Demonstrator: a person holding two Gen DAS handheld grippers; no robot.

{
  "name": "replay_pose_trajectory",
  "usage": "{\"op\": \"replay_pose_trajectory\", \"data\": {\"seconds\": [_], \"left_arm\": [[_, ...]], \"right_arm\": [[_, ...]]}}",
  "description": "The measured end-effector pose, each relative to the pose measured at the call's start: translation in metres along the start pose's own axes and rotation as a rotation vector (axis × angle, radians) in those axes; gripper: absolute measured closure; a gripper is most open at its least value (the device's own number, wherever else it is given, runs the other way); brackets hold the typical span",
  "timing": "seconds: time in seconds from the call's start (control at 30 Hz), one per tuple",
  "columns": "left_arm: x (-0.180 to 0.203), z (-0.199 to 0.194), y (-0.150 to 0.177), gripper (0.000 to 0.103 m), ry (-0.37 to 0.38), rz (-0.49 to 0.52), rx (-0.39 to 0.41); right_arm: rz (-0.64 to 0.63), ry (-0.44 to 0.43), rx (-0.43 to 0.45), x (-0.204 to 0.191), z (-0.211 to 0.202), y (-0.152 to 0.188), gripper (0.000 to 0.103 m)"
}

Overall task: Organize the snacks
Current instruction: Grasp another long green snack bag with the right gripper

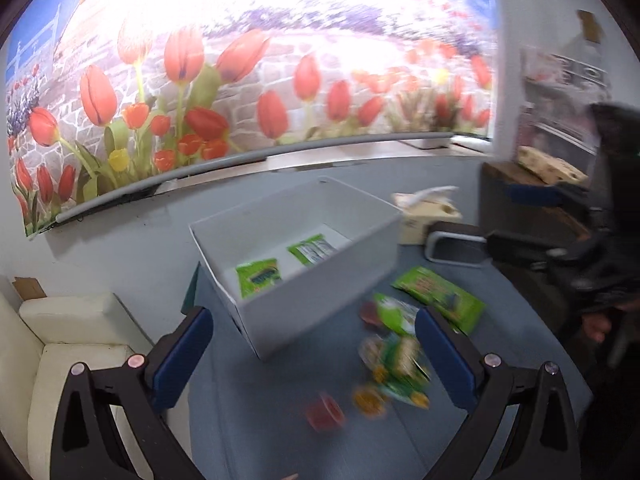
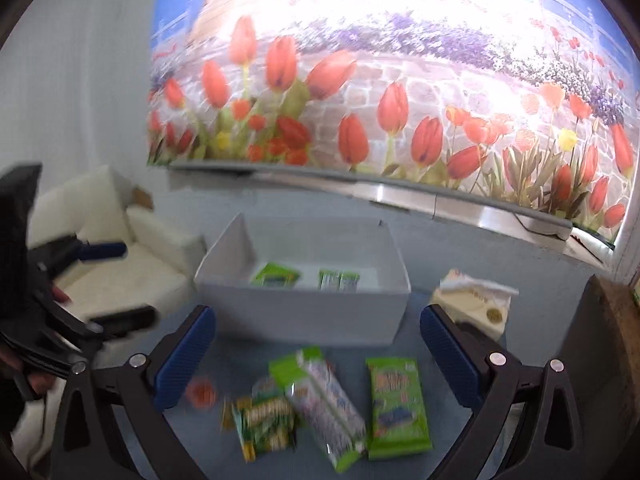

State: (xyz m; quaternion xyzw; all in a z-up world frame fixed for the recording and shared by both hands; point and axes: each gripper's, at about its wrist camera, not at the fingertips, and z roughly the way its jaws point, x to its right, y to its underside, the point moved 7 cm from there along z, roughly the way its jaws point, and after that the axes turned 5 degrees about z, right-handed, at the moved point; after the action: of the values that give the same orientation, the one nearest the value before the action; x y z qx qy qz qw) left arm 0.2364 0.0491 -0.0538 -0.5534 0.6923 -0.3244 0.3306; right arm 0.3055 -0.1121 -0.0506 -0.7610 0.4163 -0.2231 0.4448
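Both views blurred by motion. Left wrist view: white armchair (image 1: 60,344) at 8 o'clock, off the edge of the blue bench (image 1: 320,440). Left gripper (image 1: 314,356) has jaws spread wide, nothing between the blue pads, hanging above the bench. White bin (image 1: 304,304) at centre, tilted in frame; two green snack packets (image 1: 259,276) lie flat on its floor. At 5 o'clock of the bin, loose on the bench: a red jelly cup (image 1: 325,412), a yellow cup (image 1: 370,400), a heap of green bags (image 1: 400,356), and one flat green packet (image 1: 438,298) lying apart toward 3 o'clock. Tissue box (image 1: 426,216) just beyond the bin's far right corner. Right wrist view: the other gripper shows at 9 o'clock, before the armchair. Right gripper (image 2: 318,356) likewise wide apart and empty, over the snack pile. Bin sits at 12 o'clock of the pile; an orange cup (image 2: 202,394) by the left pad, then a green-yellow bag (image 2: 266,424), a long pale pouch (image 2: 328,404), a flat green packet (image 2: 398,408). Tulip poster (image 2: 360,100) on the wall behind.
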Motion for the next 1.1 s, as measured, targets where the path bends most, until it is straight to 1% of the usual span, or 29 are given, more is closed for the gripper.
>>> {"op": "replay_pose_trajectory", "data": {"seconds": [0.07, 0.2, 0.27, 0.33, 0.4, 0.47, 0.53, 0.6, 0.63, 0.83, 0.87, 0.9, 0.93, 1.0, 1.1], "left_arm": [[0.012, -0.020, 0.015, 0.000, 0.030, -0.013, 0.005], [0.030, -0.042, 0.044, 0.000, 0.051, -0.047, -0.014], [0.037, -0.048, 0.058, 0.000, 0.050, -0.053, -0.026], [0.043, -0.052, 0.069, 0.000, 0.035, -0.038, -0.042], [0.047, -0.054, 0.077, 0.000, 0.010, -0.012, -0.056], [0.048, -0.054, 0.082, 0.000, 0.014, -0.010, -0.066], [0.050, -0.054, 0.085, 0.000, 0.023, -0.019, -0.075], [0.053, -0.053, 0.085, 0.000, 0.025, -0.012, -0.073], [0.054, -0.051, 0.084, 0.000, 0.024, -0.007, -0.070], [0.057, -0.042, 0.086, 0.000, 0.018, 0.012, -0.090], [0.056, -0.041, 0.086, 0.000, 0.019, 0.011, -0.094], [0.056, -0.039, 0.087, 0.000, 0.022, 0.010, -0.098], [0.056, -0.038, 0.088, 0.000, 0.021, 0.011, -0.100], [0.057, -0.036, 0.090, 0.000, 0.023, 0.016, -0.106], [0.059, -0.034, 0.093, 0.000, 0.026, 0.018, -0.114]], "right_arm": [[-0.009, -0.011, -0.043, 0.002, 0.004, 0.019, 0.000], [0.049, -0.077, -0.144, 0.015, 0.035, 0.059, 0.000], [0.067, -0.082, -0.192, 0.022, 0.056, 0.077, 0.000], [0.032, -0.081, -0.231, 0.028, 0.074, 0.093, 0.001], [-0.009, -0.061, -0.266, 0.035, 0.088, 0.108, 0.002], [-0.006, -0.070, -0.293, 0.038, 0.100, 0.118, 0.004], [-0.013, -0.078, -0.308, 0.039, 0.109, 0.124, 0.009], [-0.031, -0.074, -0.329, 0.038, 0.120, 0.128, 0.012], [-0.038, -0.070, -0.335, 0.038, 0.126, 0.129, 0.015], [-0.047, -0.078, -0.337, 0.032, 0.144, 0.128, 0.017], [-0.046, -0.084, -0.335, 0.030, 0.145, 0.127, 0.019], [-0.042, -0.099, -0.342, 0.028, 0.147, 0.127, 0.029], [-0.045, -0.097, -0.348, 0.027, 0.149, 0.126, 0.033], [-0.050, -0.092, -0.354, 0.027, 0.149, 0.125, 0.034], [-0.035, -0.110, -0.358, 0.026, 0.143, 0.124, 0.035]]}}
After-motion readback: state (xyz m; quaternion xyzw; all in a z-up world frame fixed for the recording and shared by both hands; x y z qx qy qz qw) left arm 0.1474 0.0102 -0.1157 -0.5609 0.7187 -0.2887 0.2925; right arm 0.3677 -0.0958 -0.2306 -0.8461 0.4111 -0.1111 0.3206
